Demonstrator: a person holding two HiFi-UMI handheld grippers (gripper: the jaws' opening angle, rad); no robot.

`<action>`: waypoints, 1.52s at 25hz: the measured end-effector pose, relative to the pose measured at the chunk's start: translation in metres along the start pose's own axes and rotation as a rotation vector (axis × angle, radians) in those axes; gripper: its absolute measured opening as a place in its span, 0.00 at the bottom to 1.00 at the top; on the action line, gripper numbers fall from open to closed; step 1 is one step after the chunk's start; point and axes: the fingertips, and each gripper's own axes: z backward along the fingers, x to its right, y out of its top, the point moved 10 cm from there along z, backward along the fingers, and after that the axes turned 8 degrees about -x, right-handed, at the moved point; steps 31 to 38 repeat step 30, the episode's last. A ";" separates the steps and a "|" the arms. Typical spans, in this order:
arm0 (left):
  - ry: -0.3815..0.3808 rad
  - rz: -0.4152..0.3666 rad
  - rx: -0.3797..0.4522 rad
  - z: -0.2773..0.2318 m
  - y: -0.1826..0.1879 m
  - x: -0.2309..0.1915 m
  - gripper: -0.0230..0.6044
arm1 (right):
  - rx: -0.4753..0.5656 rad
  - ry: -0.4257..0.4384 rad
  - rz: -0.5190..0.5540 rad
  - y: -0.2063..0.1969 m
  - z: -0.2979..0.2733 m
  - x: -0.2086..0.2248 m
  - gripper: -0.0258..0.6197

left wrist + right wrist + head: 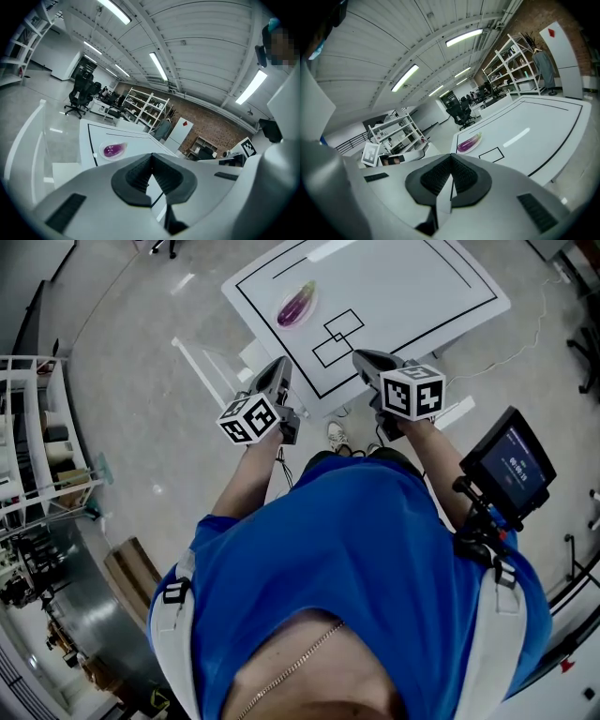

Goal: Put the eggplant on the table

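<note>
A purple eggplant (300,302) lies on a small clear plate (284,315) at the left of the white table (412,296), which carries black outlines. Both grippers hover before the table's near edge, short of the plate. My left gripper (280,368) is shut and holds nothing; in the left gripper view its jaws (151,156) meet, with the eggplant (112,150) ahead and to the left. My right gripper (363,358) is shut and empty too. In the right gripper view it (451,158) points at the table, the eggplant (469,142) just beyond its tips.
Two small black squares (337,336) are drawn on the table between the grippers and the plate. A white frame (211,367) stands at the table's left. A screen (511,465) is mounted at the person's right side. Shelving (37,427) stands far left.
</note>
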 end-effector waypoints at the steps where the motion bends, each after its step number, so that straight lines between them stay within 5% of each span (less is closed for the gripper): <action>1: 0.003 0.000 0.002 0.002 -0.002 0.001 0.05 | 0.004 0.001 0.001 0.000 0.003 0.000 0.04; 7: 0.012 -0.009 0.009 0.014 -0.042 0.052 0.05 | 0.023 0.008 0.015 -0.036 0.063 0.006 0.04; 38: 0.059 0.004 0.067 0.039 -0.068 0.081 0.05 | 0.019 0.058 0.068 -0.056 0.089 -0.004 0.04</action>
